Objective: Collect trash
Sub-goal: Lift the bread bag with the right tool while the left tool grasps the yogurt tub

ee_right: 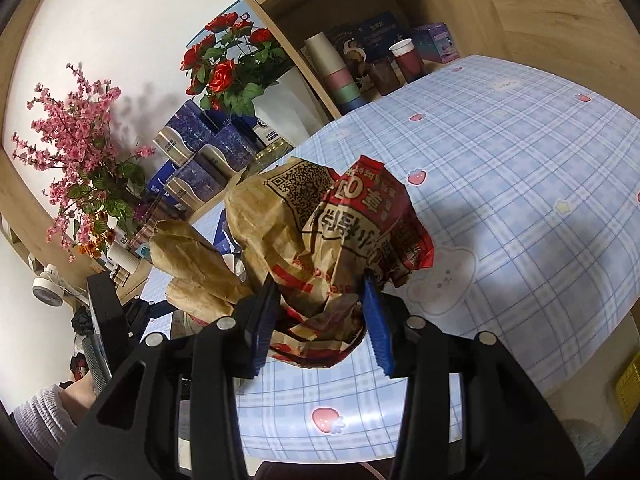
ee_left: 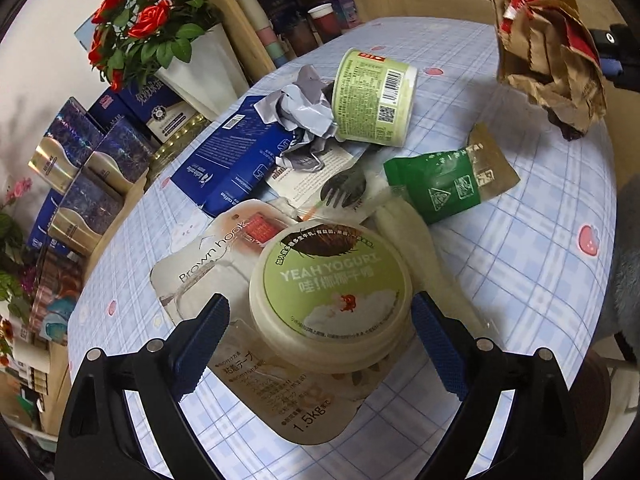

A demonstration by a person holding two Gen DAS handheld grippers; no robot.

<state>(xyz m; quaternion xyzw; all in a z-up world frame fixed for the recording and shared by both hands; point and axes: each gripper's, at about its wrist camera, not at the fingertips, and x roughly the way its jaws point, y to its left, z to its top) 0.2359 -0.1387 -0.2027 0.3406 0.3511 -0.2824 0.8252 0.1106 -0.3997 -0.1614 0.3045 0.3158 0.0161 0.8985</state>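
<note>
Straddling the yogurt tub lid (ee_left: pixel 331 286) at lower centre with the left gripper (ee_left: pixel 320 344) spread wide, apparently not touching; pinching the crumpled brown paper bag (ee_right: pixel 320 240) mid-frame, aloft, in the right gripper (ee_right: pixel 320 320).

- Left gripper (ee_left: pixel 320 344) spread wide around a yogurt lid (ee_left: pixel 330 284), near the table's (ee_left: pixel 540 280) front edge.
- Green tub (ee_left: pixel 374 98) on its side toward the far edge.
- Crumpled paper bag (ee_left: pixel 548 40) aloft over the far right corner.

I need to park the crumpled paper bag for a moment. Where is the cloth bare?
Bare: the right half of the tablecloth, beyond the green packet, and the far edge behind the tipped green tub. Crowded: the left-centre heap around the yogurt tub.
</note>
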